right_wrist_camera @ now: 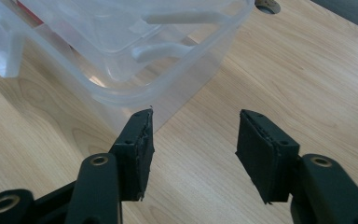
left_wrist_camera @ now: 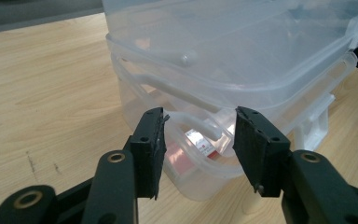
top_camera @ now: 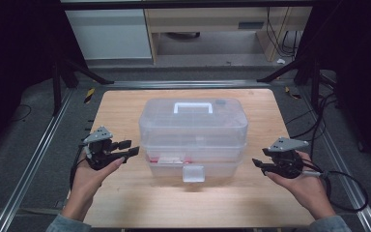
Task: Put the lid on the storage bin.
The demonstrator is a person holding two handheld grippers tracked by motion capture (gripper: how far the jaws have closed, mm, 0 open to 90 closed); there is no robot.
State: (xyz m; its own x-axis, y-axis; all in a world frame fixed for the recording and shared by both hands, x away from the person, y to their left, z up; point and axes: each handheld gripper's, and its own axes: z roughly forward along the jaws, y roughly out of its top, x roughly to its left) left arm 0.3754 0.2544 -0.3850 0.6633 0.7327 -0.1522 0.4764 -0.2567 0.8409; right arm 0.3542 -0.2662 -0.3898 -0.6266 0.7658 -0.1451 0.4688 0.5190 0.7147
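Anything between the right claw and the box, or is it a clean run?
Bare wood in the high view: nothing between the right claw and the box, just table. The right gripper view shows the same, claw open.

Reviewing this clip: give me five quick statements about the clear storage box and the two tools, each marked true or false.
1. The clear plastic storage box with a white handle stands on the wooden table. True.
2. The left tool grips the box. False: its jaws are open, short of the box.
3. The box's lid is off. False: the lid sits on the box.
4. The right tool is open and holds nothing. True.
5. Both tools sit on the same side of the box. False: one is at each side.
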